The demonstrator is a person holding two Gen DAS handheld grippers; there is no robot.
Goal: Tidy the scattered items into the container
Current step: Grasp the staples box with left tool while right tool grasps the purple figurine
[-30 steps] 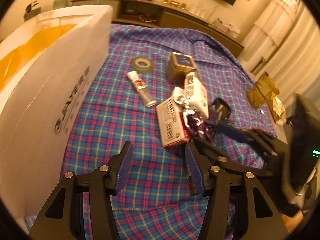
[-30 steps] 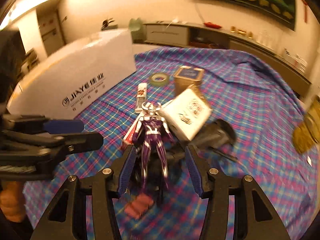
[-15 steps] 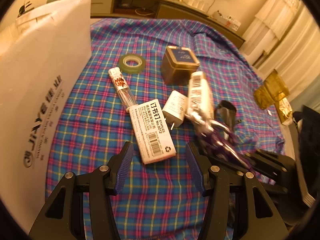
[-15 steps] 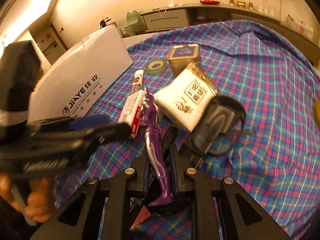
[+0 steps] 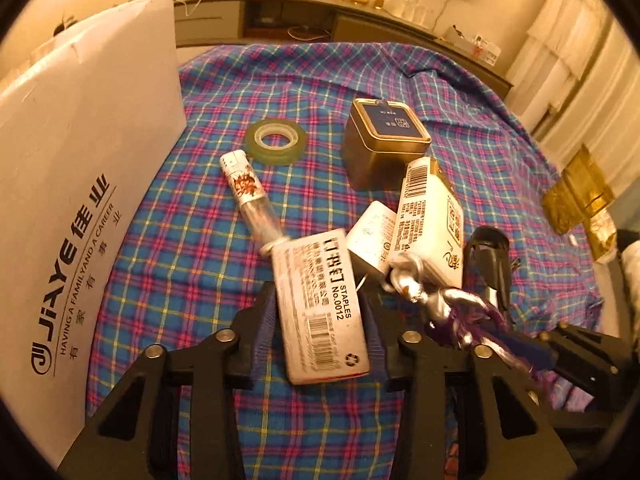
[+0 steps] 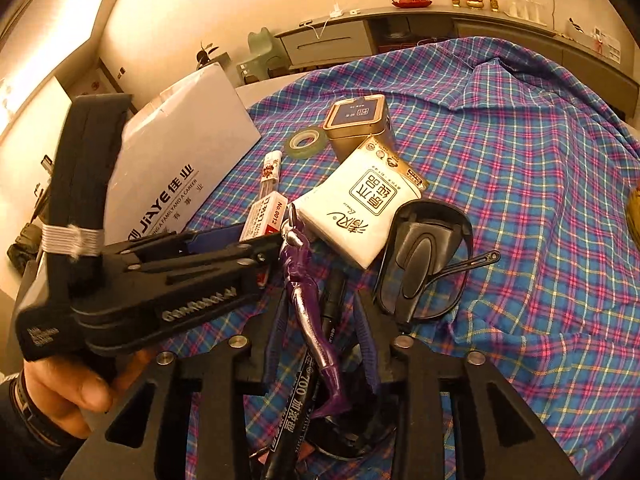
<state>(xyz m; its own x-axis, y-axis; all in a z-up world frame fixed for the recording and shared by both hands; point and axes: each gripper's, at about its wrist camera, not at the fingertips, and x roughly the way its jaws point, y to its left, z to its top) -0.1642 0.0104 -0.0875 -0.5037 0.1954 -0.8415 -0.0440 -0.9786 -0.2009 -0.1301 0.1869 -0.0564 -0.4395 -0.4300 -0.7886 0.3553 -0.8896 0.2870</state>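
On the plaid-covered table [image 5: 192, 240] I count one of each: a roll of tape [image 5: 276, 140], a gold tin [image 5: 384, 148], a small clear tube [image 5: 248, 192], a white charger plug [image 5: 370, 236], a tissue pack [image 6: 360, 208], a pair of dark sunglasses [image 6: 424, 256], a black marker [image 6: 296, 408], a staple box [image 5: 324, 332] and a purple-and-silver toy figure [image 6: 306, 280]. One white cardboard box [image 5: 80, 160], the container, stands at the table's left edge, well apart from the pile.

The staple box lies flat. Its long axis runs away from the left wrist camera and leans a little left, barcode end nearest. The figure lies lengthwise between the right fingers, head toward the tissue pack and feet toward the camera, with the marker alongside it.

The left gripper [image 5: 318, 300] tilts steeply down. Its jaws are closing around the staple box, the pads right beside its long sides but not clearly pressing. A hand [image 6: 64, 392] grips its handle from below. The right gripper [image 6: 322, 300] also points down; its jaws are opening, and there is a gap on either side of the figure's legs.
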